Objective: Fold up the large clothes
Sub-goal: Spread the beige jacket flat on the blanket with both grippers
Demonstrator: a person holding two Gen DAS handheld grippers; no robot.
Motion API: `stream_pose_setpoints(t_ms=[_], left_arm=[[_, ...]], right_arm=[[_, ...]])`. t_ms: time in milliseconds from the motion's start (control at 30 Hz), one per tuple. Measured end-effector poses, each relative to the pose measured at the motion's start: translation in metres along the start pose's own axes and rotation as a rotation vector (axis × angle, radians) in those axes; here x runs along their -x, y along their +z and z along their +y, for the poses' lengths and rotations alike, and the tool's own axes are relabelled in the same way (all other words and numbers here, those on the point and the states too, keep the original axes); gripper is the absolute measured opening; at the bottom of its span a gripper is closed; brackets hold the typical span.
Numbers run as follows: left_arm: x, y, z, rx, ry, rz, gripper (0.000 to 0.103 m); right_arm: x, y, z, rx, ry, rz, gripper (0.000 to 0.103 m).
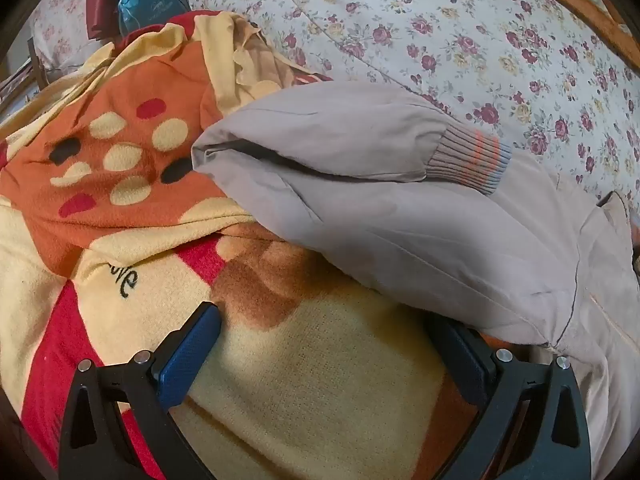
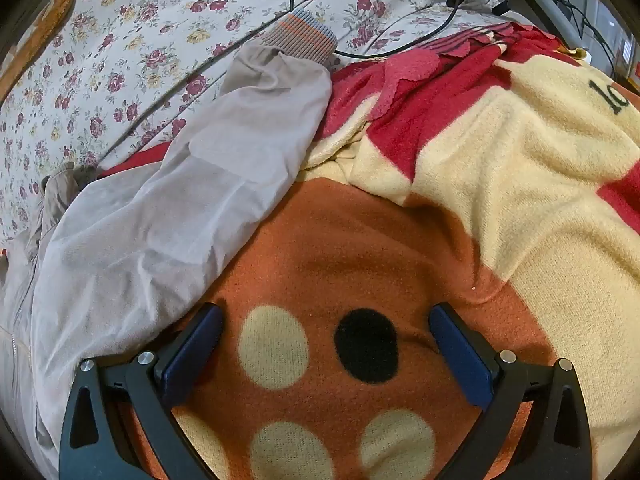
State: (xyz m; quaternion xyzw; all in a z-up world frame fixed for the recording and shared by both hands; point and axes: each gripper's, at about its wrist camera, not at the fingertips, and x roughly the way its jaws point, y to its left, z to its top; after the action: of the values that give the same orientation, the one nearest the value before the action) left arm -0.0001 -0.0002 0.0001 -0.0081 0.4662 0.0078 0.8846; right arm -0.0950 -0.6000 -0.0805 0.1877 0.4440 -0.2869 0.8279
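Observation:
A beige jacket (image 1: 400, 216) lies on a bed, one sleeve folded across with its ribbed, striped cuff (image 1: 472, 160) to the right. In the right wrist view the other sleeve (image 2: 192, 200) stretches out to its cuff (image 2: 304, 36). My left gripper (image 1: 324, 320) is open; its right finger tip is hidden under the jacket's edge and nothing sits between the fingers. My right gripper (image 2: 326, 320) is open and empty over the blanket, just right of the sleeve.
An orange, yellow and red spotted fleece blanket (image 1: 120, 160) (image 2: 360, 280) lies under the jacket. A floral bedsheet (image 1: 480, 40) (image 2: 120, 40) lies beyond. A black cable (image 2: 400, 46) crosses the sheet. Blue and red bags (image 1: 132, 4) sit far left. A wooden bed frame (image 1: 580, 4) runs at top right.

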Motion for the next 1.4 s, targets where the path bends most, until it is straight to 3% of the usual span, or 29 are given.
stream_pose_setpoints(t_ms=[233, 333, 500, 633, 800, 1033, 1167, 1400], left_arm=[[0.022, -0.009, -0.011, -0.076, -0.014, 0.033, 0.102], [0.047, -0.018, -0.013, -0.096, -0.034, 0.047, 0.095], [0.102, -0.031, -0.027, -0.165, -0.093, -0.017, 0.095], [0.151, -0.046, -0.041, -0.219, -0.157, -0.075, 0.096], [0.19, -0.061, -0.06, -0.28, -0.212, -0.091, 0.096], [0.237, -0.073, -0.081, -0.349, -0.274, -0.116, 0.096], [0.24, -0.067, -0.089, -0.368, -0.275, -0.118, 0.096], [0.232, -0.062, -0.104, -0.367, -0.264, -0.103, 0.096]], right_arm=[[0.0, 0.0, 0.0, -0.001, 0.002, -0.004, 0.103], [-0.002, 0.004, -0.003, -0.005, 0.008, 0.023, 0.103], [0.014, 0.0, -0.001, 0.022, 0.048, 0.081, 0.103], [0.05, -0.019, 0.007, 0.03, 0.149, 0.125, 0.103], [0.136, -0.04, 0.031, 0.12, 0.188, 0.031, 0.103], [0.203, -0.046, 0.087, 0.238, 0.196, -0.03, 0.103], [0.224, -0.048, 0.12, 0.261, 0.204, -0.062, 0.103], [0.203, -0.05, 0.167, 0.264, 0.256, -0.09, 0.101]])
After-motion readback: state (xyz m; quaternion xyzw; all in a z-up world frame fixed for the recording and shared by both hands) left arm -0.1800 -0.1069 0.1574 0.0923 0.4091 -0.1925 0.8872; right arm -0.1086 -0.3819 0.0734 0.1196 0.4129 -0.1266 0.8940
